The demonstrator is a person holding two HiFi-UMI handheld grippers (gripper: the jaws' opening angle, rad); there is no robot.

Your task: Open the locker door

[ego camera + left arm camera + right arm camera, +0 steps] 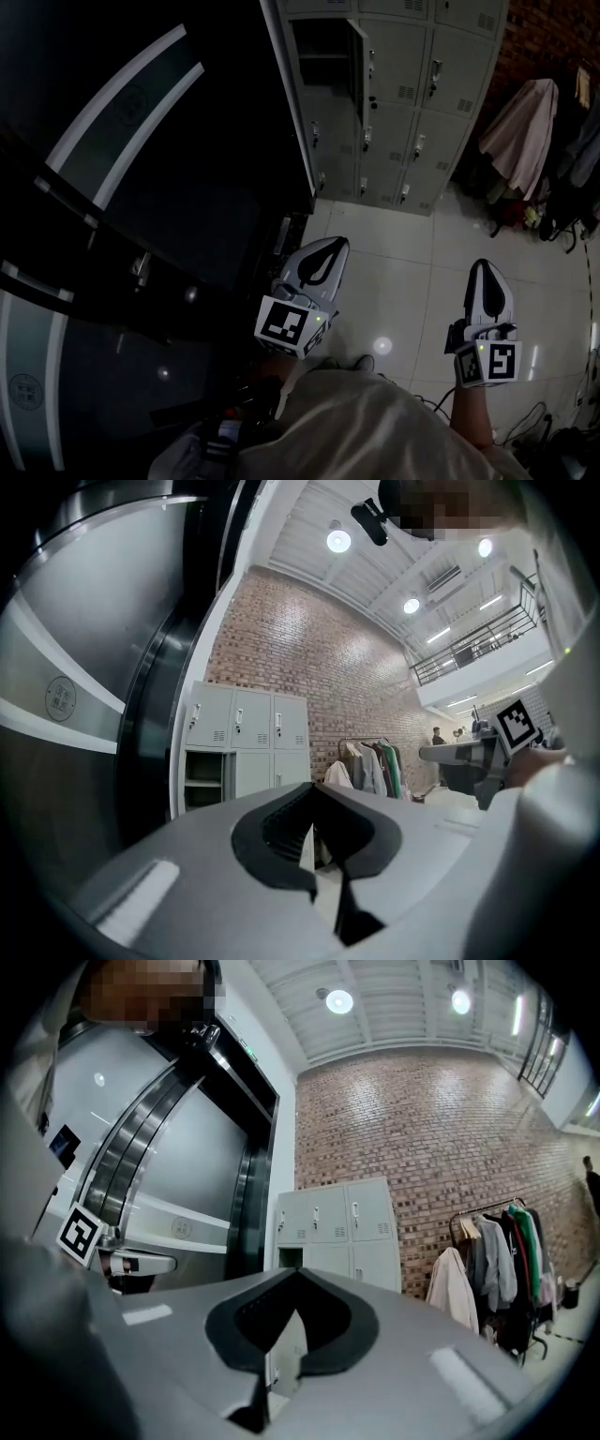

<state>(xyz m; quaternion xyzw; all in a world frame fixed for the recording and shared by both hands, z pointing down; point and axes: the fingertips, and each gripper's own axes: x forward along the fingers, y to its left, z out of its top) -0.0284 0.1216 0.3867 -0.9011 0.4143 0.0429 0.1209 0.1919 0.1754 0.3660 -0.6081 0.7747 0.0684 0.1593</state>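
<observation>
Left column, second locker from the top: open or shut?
Open. The locker shows a dark interior with a shelf, and its door stands swung out.

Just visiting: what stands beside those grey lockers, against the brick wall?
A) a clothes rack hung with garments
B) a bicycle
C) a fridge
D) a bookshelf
A: a clothes rack hung with garments stands beside the lockers, along the brick wall.
</observation>
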